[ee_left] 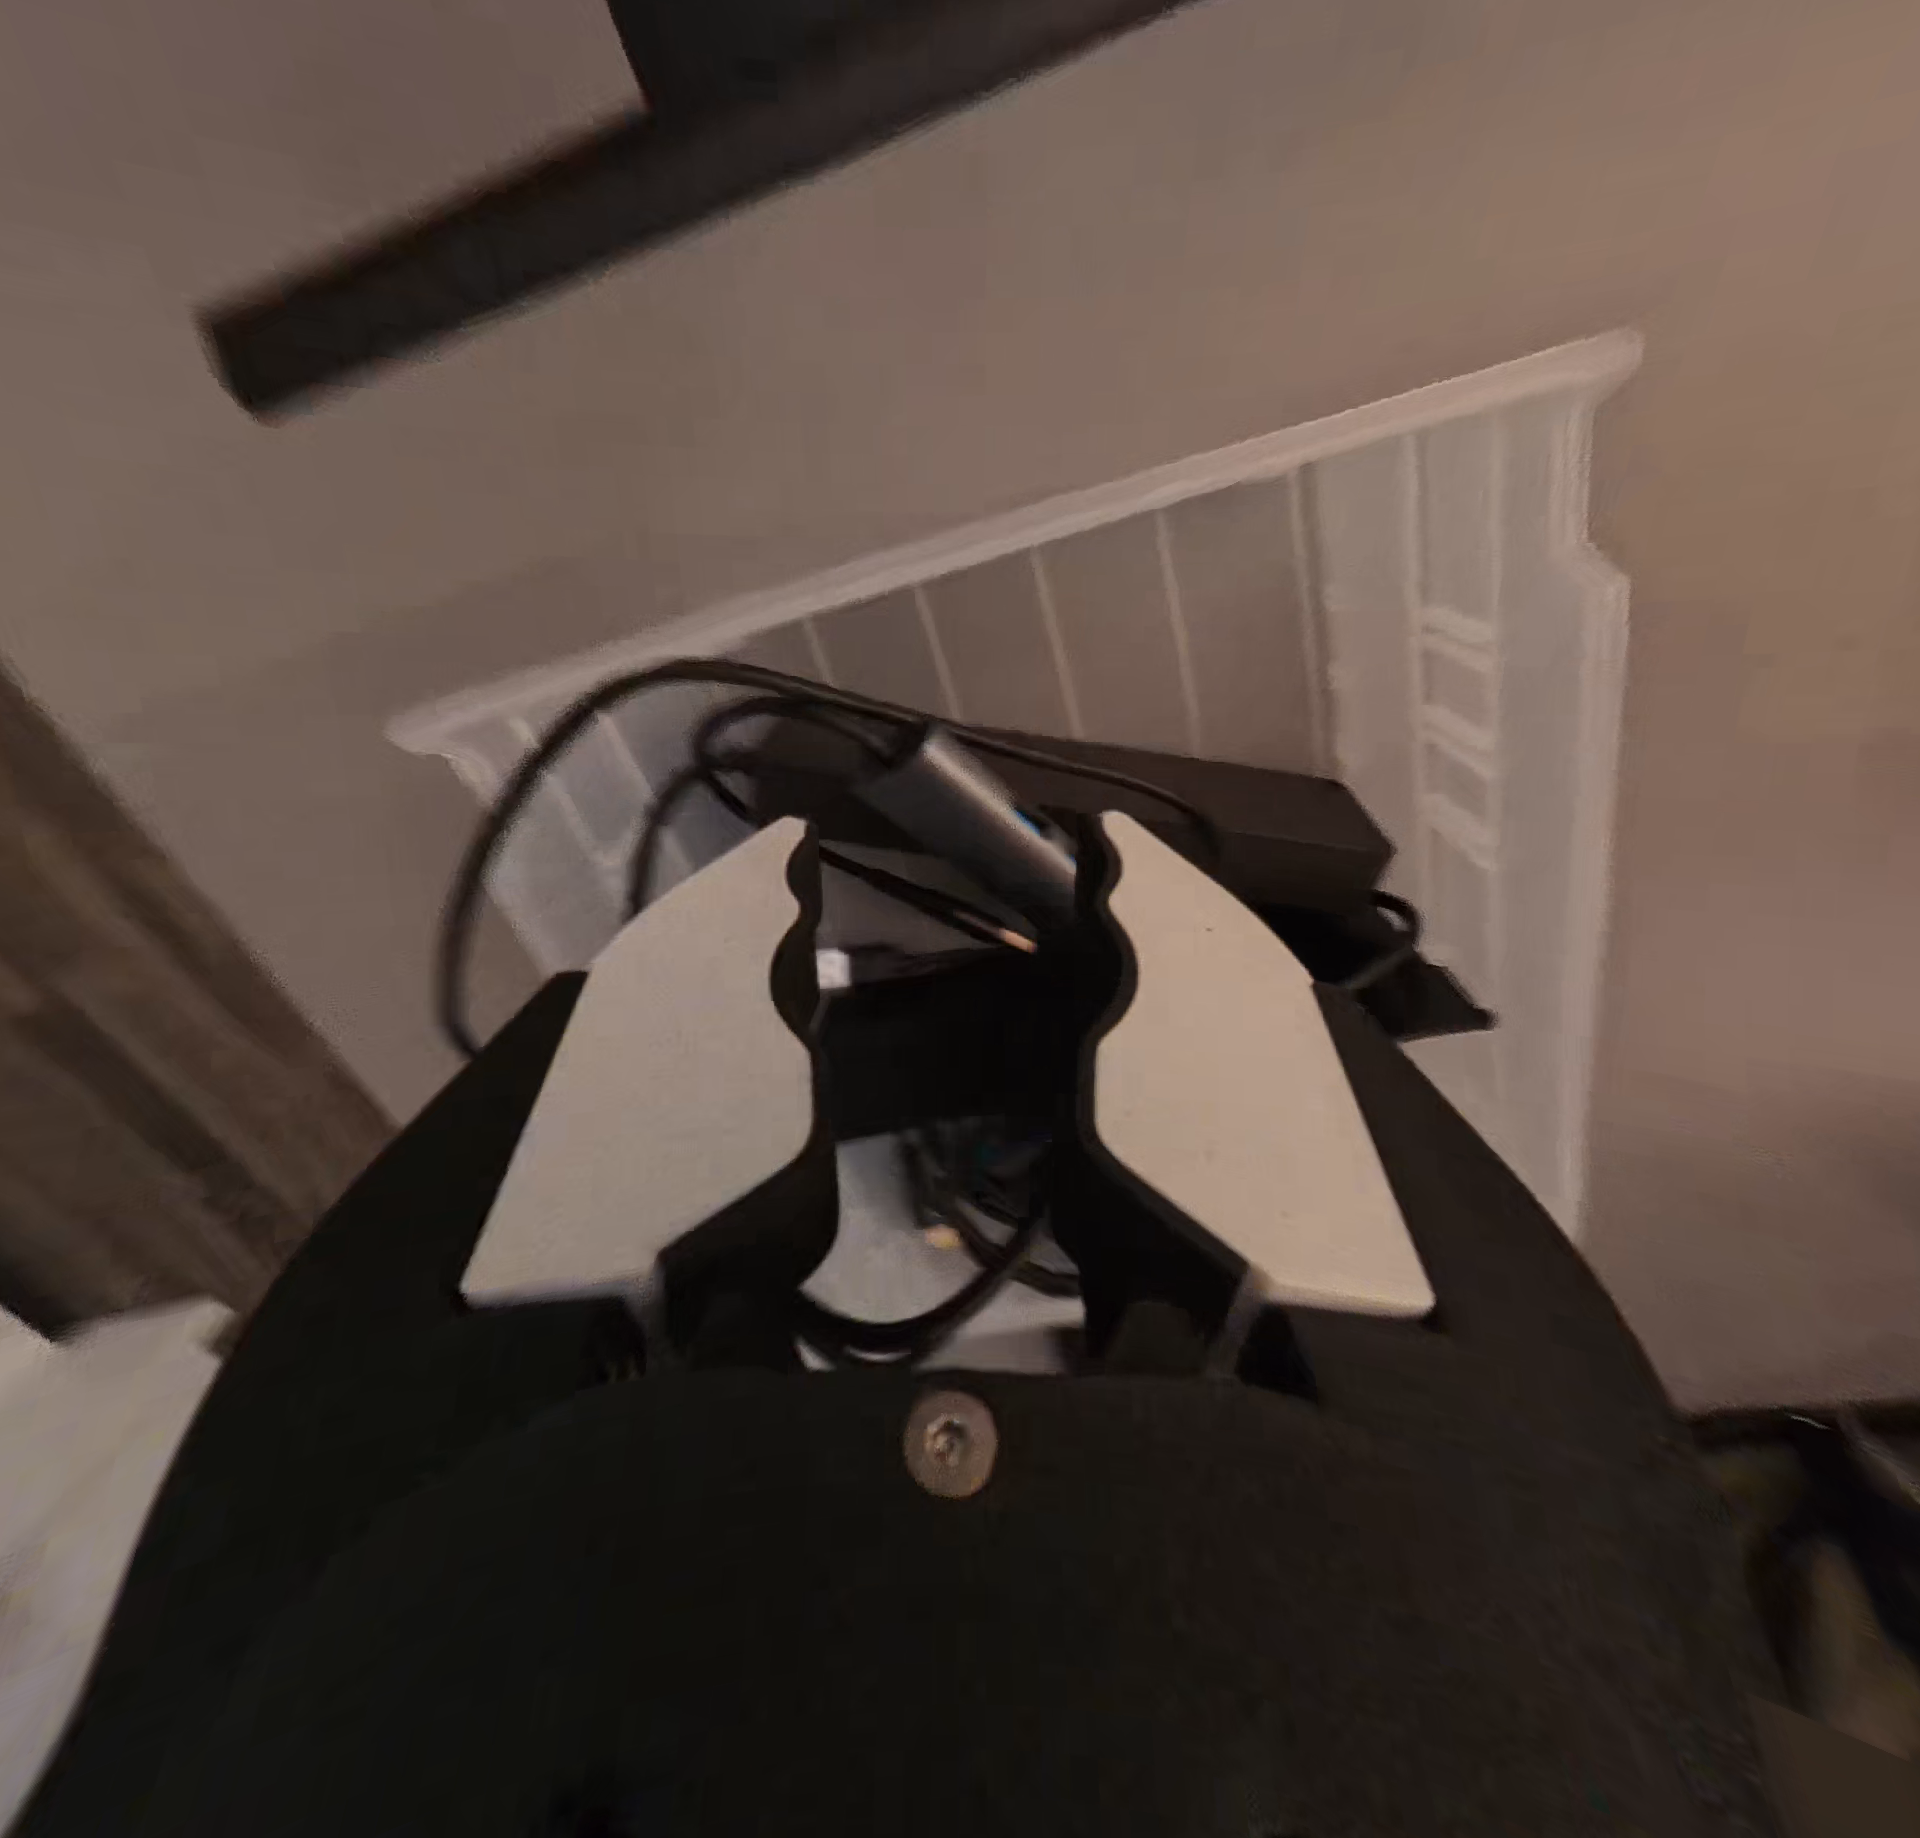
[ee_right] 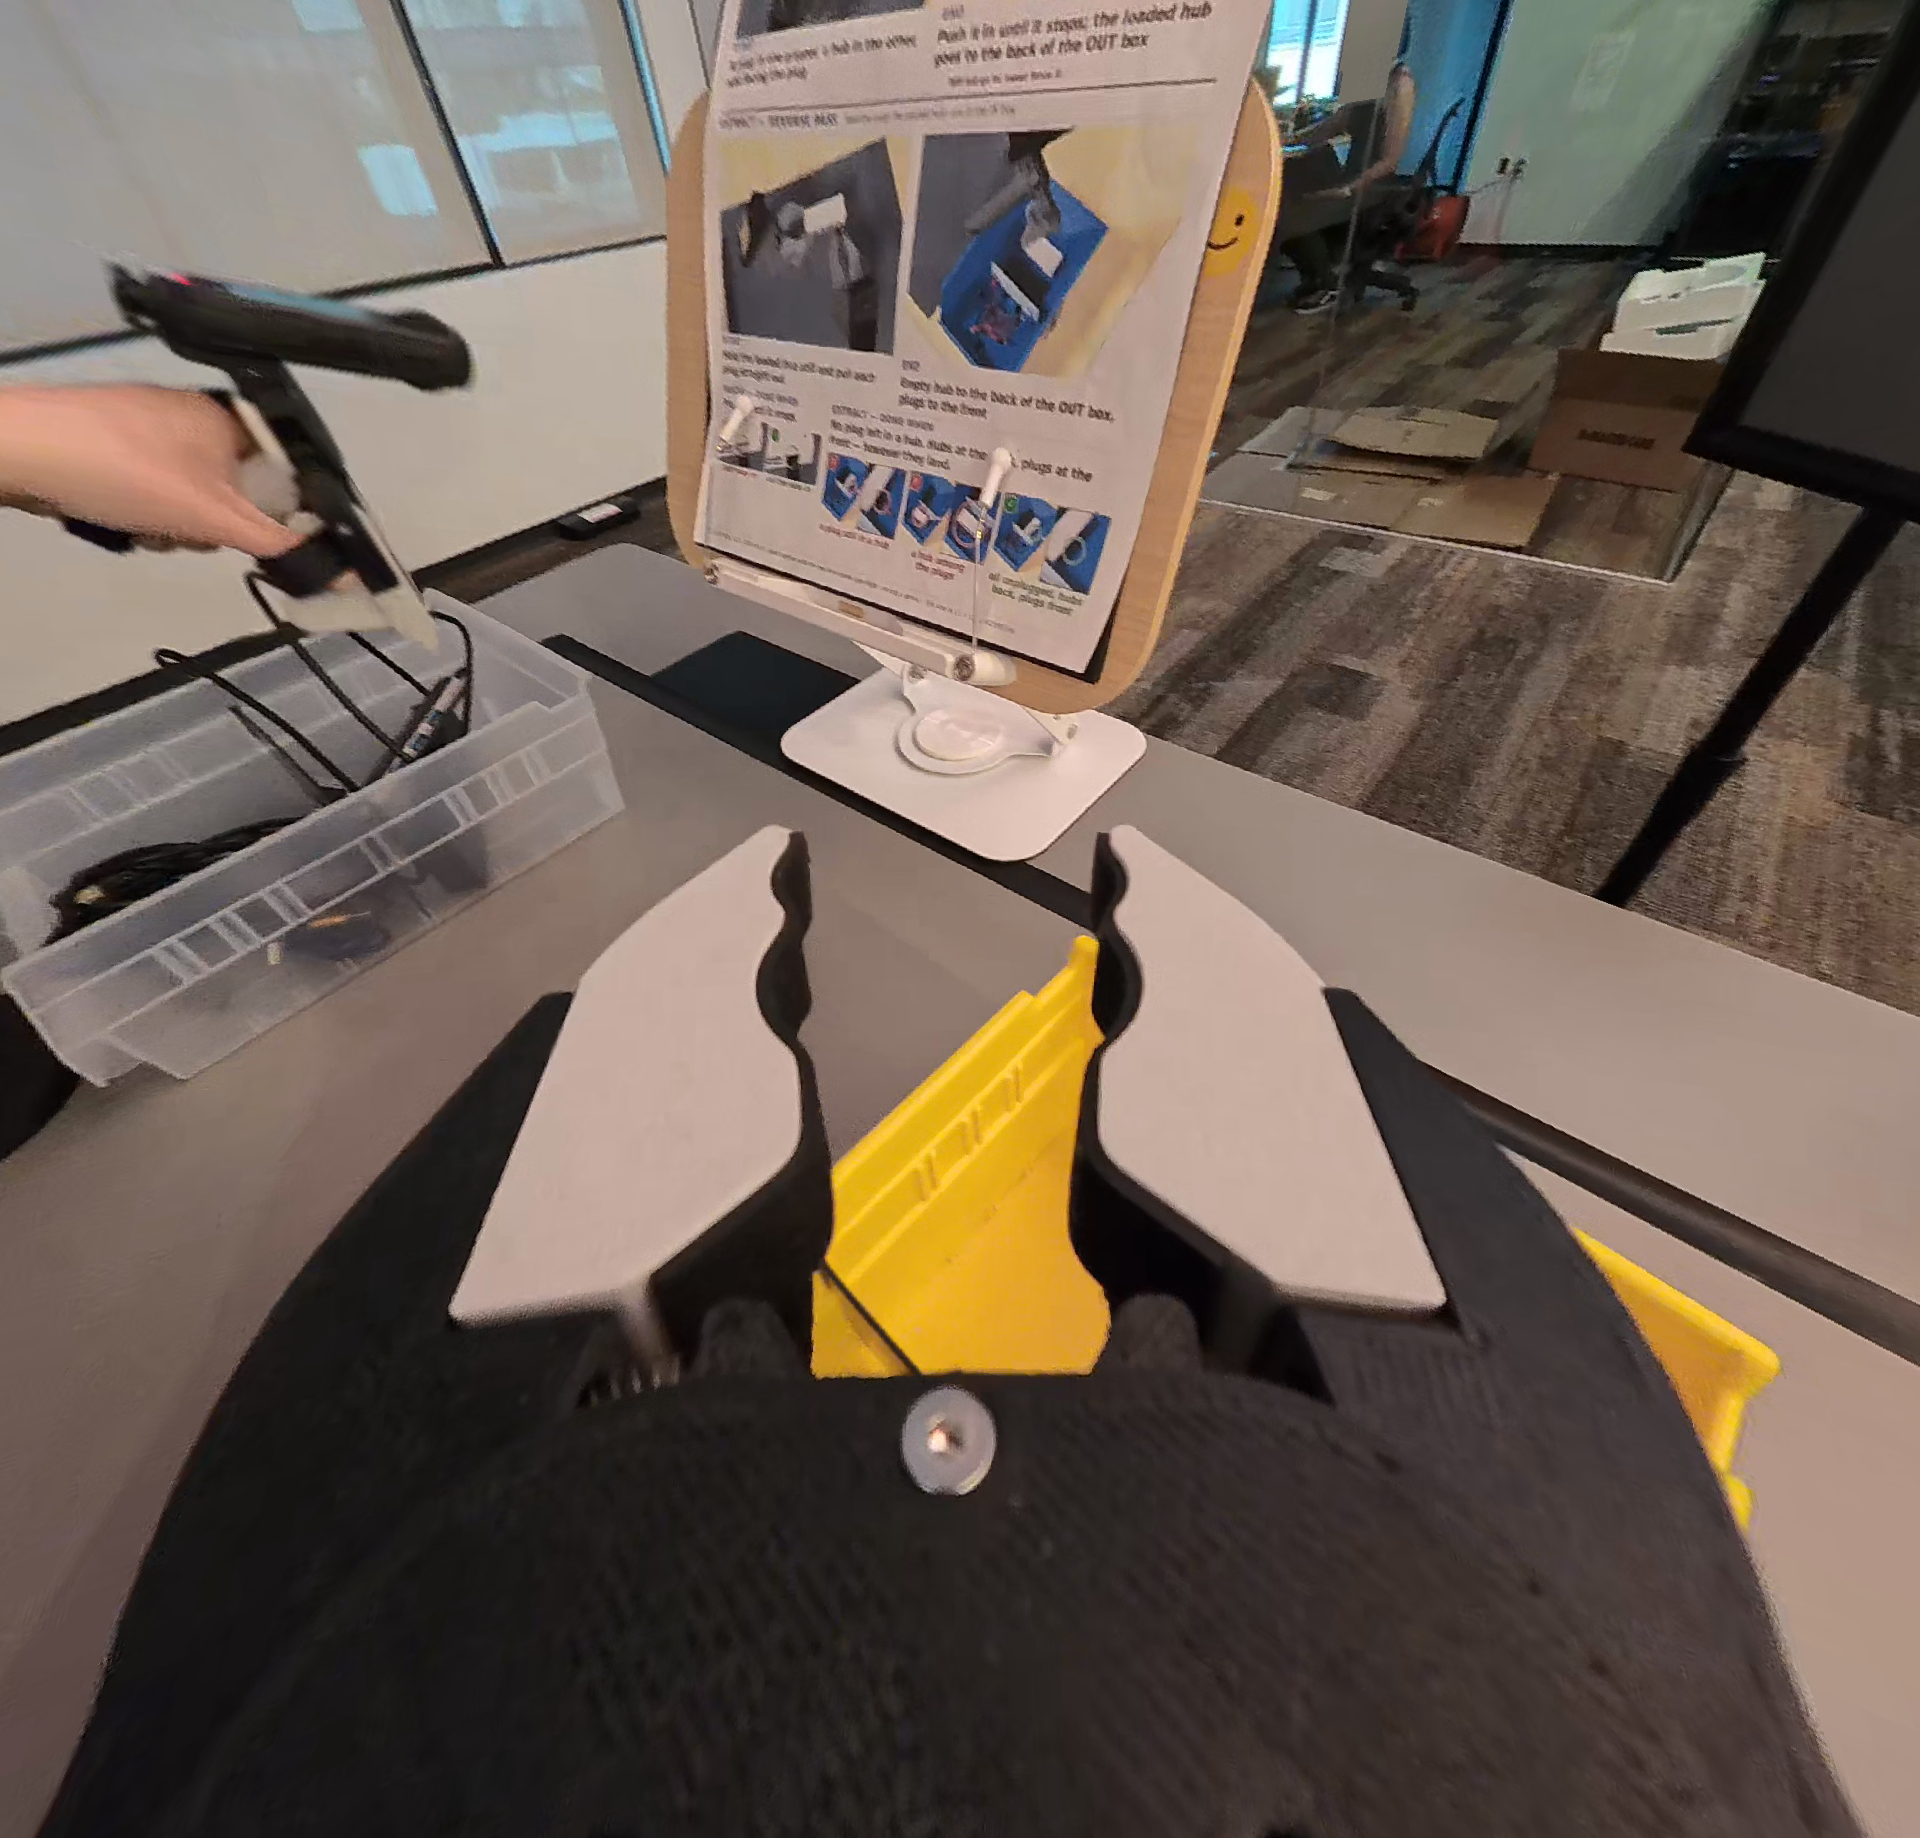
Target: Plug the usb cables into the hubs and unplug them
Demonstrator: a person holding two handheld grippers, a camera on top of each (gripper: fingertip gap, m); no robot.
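Left gripper (ee_left: 945,853): my jaws stand apart over the clear plastic bin (ee_left: 1507,562); one slim grey hub (ee_left: 966,801) just beyond the tips.
Right gripper (ee_right: 951,853): my jaws wide, empty, above one yellow plastic bin (ee_right: 966,1165).

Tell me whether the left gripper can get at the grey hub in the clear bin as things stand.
Probably yes. The left gripper is open right above the clear bin, and the grey hub lies on top of the pile at its fingertips. Only loose black cables loop around it.
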